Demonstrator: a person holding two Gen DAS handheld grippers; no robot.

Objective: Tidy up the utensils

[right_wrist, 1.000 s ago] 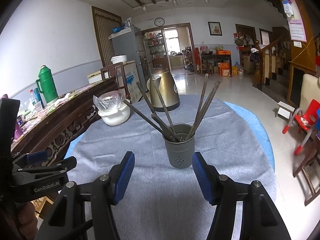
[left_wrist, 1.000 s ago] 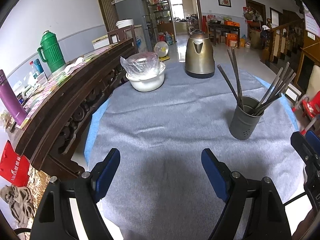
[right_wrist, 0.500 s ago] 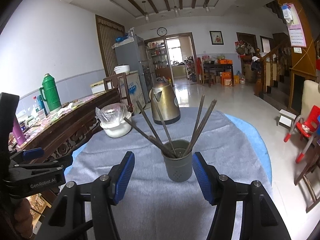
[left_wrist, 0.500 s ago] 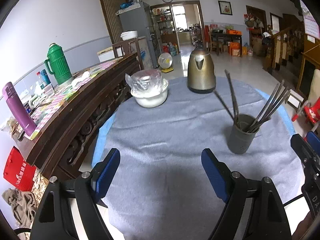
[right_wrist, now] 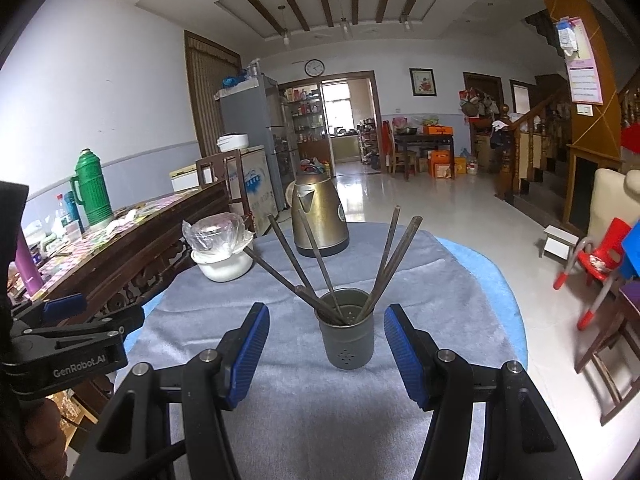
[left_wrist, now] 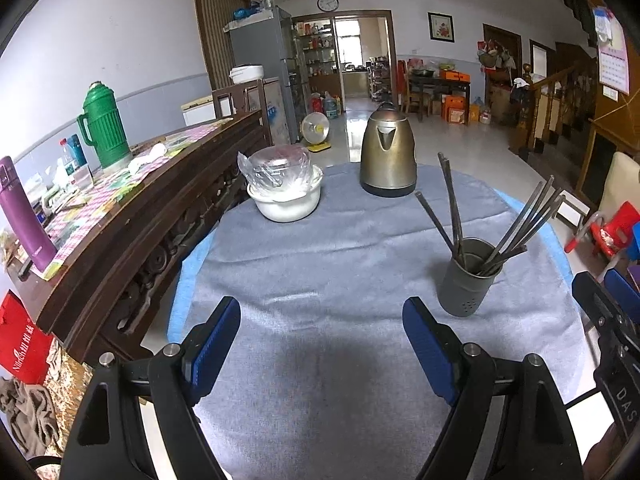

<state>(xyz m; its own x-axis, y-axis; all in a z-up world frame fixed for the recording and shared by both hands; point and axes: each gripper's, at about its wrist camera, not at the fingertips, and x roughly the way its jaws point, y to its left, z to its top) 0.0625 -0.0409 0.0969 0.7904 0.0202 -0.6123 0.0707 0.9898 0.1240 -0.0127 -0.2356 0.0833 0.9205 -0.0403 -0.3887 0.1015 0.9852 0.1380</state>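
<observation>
Far left, a dark carved sideboard (left_wrist: 132,216) runs along the wall; on it stand a purple flask (left_wrist: 24,216) and a green thermos (left_wrist: 103,126); beside it the round table (left_wrist: 320,248) carries a grey cloth over a blue cover. The left tool (left_wrist: 322,334) hangs above the near part of the cloth with its blue pads spread wide and nothing between them. Farther off, left of centre, sits a white bowl (left_wrist: 288,204) with clear plastic bunched in it; to its right, at the far side of the table, stands a brass-coloured electric kettle (left_wrist: 387,152). On the right of the table stands the grey utensil holder (right_wrist: 347,338), upright, with small holes low in its wall; a bunch of dark chopsticks (right_wrist: 396,256) stands in it, fanned out to left and right. The right tool (right_wrist: 326,354) is just near of the holder, its pads parted on either side of the holder in the view and clear of it, gripping nothing. Right of the table, on the tiled floor, is a small red chair (right_wrist: 596,260).
</observation>
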